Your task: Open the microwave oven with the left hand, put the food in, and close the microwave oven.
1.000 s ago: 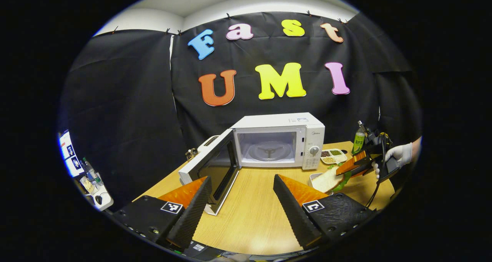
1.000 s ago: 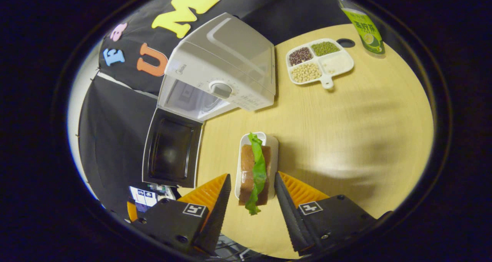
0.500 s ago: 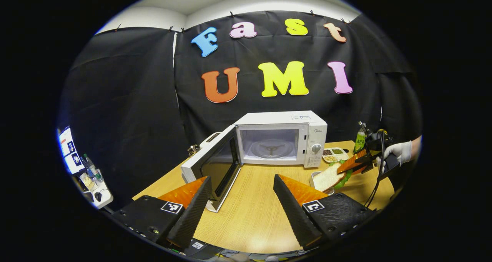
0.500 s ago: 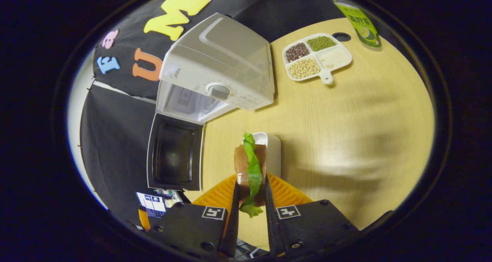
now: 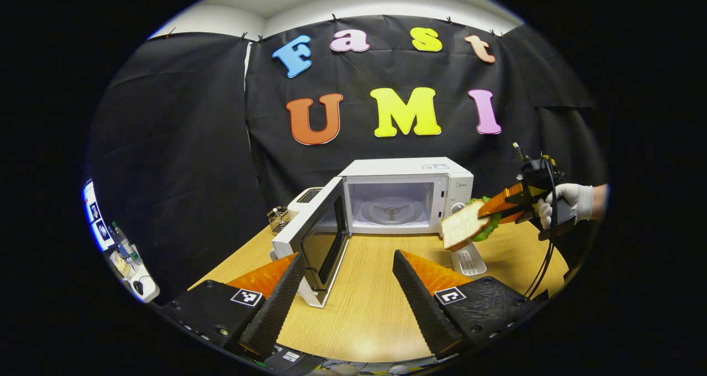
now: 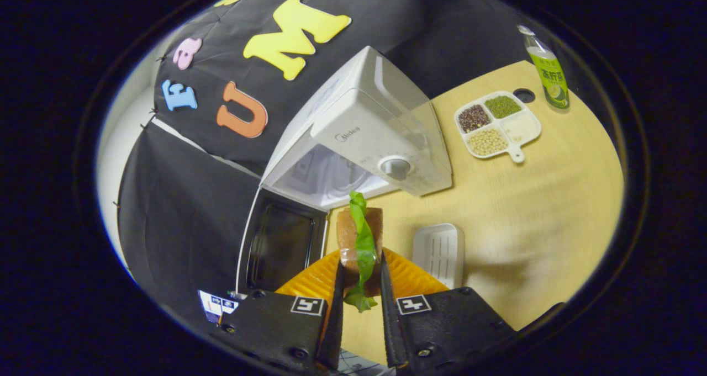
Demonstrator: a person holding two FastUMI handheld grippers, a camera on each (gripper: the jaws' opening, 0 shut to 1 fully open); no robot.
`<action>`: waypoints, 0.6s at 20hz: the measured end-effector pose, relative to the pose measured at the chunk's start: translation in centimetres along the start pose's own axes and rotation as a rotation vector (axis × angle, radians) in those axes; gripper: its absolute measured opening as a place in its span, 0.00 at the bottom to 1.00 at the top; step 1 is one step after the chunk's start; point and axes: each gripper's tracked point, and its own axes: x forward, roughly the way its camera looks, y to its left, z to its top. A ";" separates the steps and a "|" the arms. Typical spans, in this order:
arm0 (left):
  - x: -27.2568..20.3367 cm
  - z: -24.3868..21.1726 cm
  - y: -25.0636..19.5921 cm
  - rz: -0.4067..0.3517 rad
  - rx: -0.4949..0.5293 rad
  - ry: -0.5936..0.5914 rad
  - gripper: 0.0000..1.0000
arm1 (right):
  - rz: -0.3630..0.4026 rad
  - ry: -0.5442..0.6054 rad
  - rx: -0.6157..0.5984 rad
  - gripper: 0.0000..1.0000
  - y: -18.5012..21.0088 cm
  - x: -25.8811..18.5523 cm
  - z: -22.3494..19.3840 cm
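Right gripper view shows our right gripper [image 6: 359,287] clamped on the sandwich [image 6: 360,238], both fingers pressing its bread sides, a green lettuce leaf running down the middle. We hold it in the air, above the wooden table [image 6: 552,199], in front of the microwave [image 6: 381,138], whose door [image 6: 281,246] hangs wide open. Just beside the sandwich, on the table, lies the white tray [image 6: 439,252], bare. Farther off sit a divided dish of beans [image 6: 494,125] and a green bottle [image 6: 548,72].

From the left gripper view, our left gripper [image 5: 348,287] hangs low over the table with its fingers spread wide, holding nothing. The microwave's cavity [image 5: 393,207] faces us, and what looks like the glass turntable shows inside. A gloved hand [image 5: 569,202] carries the other gripper.
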 end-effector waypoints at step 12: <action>0.8 0.7 4.3 -0.039 0.057 0.020 0.97 | 0.025 -0.413 0.141 0.34 9.2 16.0 1.4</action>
